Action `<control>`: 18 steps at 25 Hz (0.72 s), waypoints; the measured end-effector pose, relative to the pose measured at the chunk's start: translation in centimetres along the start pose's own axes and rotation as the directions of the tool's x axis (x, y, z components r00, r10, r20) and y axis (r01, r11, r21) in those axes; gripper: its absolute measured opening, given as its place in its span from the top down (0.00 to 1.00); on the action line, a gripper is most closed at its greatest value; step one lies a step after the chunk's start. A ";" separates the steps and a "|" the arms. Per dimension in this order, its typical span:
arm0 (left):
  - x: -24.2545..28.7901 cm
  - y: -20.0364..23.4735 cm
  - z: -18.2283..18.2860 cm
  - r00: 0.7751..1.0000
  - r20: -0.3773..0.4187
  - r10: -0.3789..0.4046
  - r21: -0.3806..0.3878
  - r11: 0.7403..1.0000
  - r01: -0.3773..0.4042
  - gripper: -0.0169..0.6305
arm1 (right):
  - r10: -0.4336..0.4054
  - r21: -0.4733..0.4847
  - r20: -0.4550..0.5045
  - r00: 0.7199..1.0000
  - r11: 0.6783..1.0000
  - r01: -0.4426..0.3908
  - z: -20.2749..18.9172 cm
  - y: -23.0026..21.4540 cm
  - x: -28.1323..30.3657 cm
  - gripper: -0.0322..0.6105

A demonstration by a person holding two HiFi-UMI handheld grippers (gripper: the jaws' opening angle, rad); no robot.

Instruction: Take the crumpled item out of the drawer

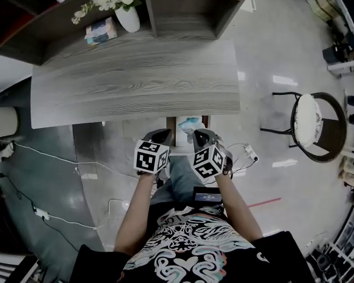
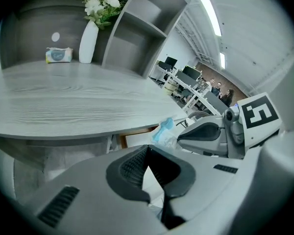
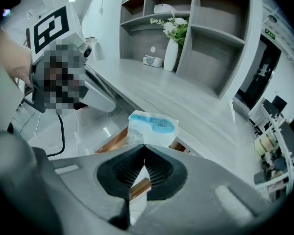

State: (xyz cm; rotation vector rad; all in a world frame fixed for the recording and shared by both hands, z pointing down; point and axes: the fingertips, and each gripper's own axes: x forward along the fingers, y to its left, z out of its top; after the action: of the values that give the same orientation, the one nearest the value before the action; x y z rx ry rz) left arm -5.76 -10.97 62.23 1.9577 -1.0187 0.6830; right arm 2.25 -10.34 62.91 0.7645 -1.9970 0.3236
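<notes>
The crumpled white and blue packet (image 1: 189,123) shows in the open drawer (image 1: 171,128) under the desk's front edge. In the right gripper view the packet (image 3: 152,128) stands upright just past the tips of my right gripper (image 3: 144,145), whose jaws are closed on its lower edge, over the wooden drawer (image 3: 111,141). My left gripper (image 2: 148,146) is shut with nothing in it and sits left of the packet (image 2: 163,130) and of the right gripper (image 2: 186,136). From the head view, the left gripper (image 1: 163,135) and right gripper (image 1: 199,137) hang side by side at the drawer.
The grey wood desk (image 1: 135,81) overhangs the drawer. A white vase of flowers (image 1: 127,15) and a tissue pack (image 1: 100,30) stand on the shelf unit behind. A round chair (image 1: 311,122) is to the right. Cables (image 1: 47,157) lie on the floor at left.
</notes>
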 end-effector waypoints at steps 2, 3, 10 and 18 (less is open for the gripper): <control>-0.5 -0.2 0.5 1.000 0.016 0.002 0.002 1.000 -0.002 0.97 | -0.019 0.013 0.015 1.000 1.000 0.018 0.3 -0.5 -0.7 0.94; -0.7 -0.3 0.8 1.000 0.025 0.002 0.004 1.000 -0.002 0.97 | -0.029 0.018 0.023 0.999 0.999 0.028 0.5 -0.7 -1.1 0.94; -3.0 -1.6 2.7 0.995 0.095 0.007 0.028 1.000 -0.010 0.97 | -0.098 0.077 0.087 0.991 0.993 0.091 1.8 -1.9 -4.0 0.94; -6.3 -3.2 4.6 0.979 0.205 0.019 0.035 0.999 -0.027 0.97 | -0.162 0.122 0.161 0.974 0.982 0.143 2.9 -2.6 -7.6 0.94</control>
State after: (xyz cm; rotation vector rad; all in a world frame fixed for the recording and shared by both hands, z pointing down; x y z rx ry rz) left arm -5.92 -11.18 53.80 2.0839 -1.1613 0.5234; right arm 4.67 -10.88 54.78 1.0395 -2.0771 0.2871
